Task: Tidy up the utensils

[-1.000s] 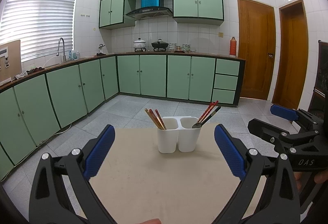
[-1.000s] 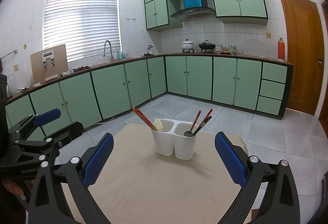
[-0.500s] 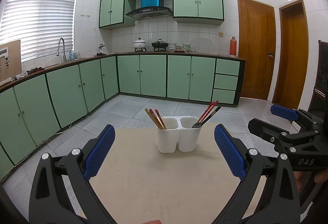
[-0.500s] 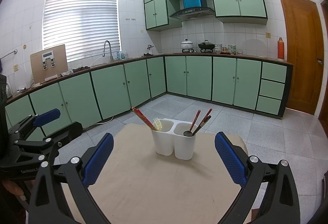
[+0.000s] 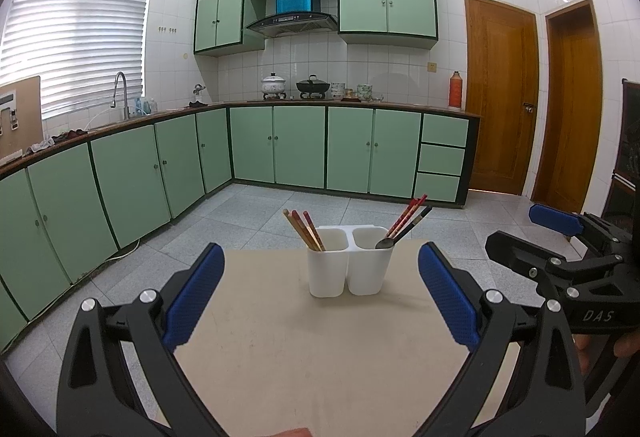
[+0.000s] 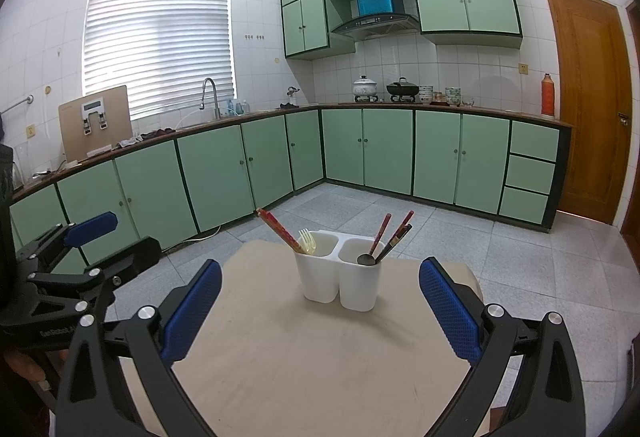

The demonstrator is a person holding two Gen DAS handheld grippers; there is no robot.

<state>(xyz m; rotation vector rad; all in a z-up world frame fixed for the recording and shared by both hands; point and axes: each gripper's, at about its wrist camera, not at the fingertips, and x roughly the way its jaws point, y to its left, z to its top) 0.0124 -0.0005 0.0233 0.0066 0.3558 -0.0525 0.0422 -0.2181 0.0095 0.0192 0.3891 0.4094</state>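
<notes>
A white two-compartment utensil holder (image 5: 349, 263) (image 6: 340, 271) stands upright at the far end of a beige table (image 5: 320, 349) (image 6: 320, 357). Its left compartment holds red chopsticks (image 5: 304, 229) (image 6: 280, 229) and a pale yellow fork (image 6: 307, 240). Its right compartment holds a dark spoon (image 5: 386, 242) (image 6: 366, 258) and red and dark chopsticks (image 5: 410, 213) (image 6: 394, 231). My left gripper (image 5: 320, 297) is open and empty, short of the holder. My right gripper (image 6: 320, 301) is open and empty, also short of it. Each gripper shows at the side of the other's view.
The table top between the grippers and the holder is bare. Beyond it lie a grey tiled floor (image 5: 256, 213), green base cabinets (image 5: 300, 145) along the walls, a sink with a tap (image 6: 210, 93) and wooden doors (image 5: 500, 97) at the right.
</notes>
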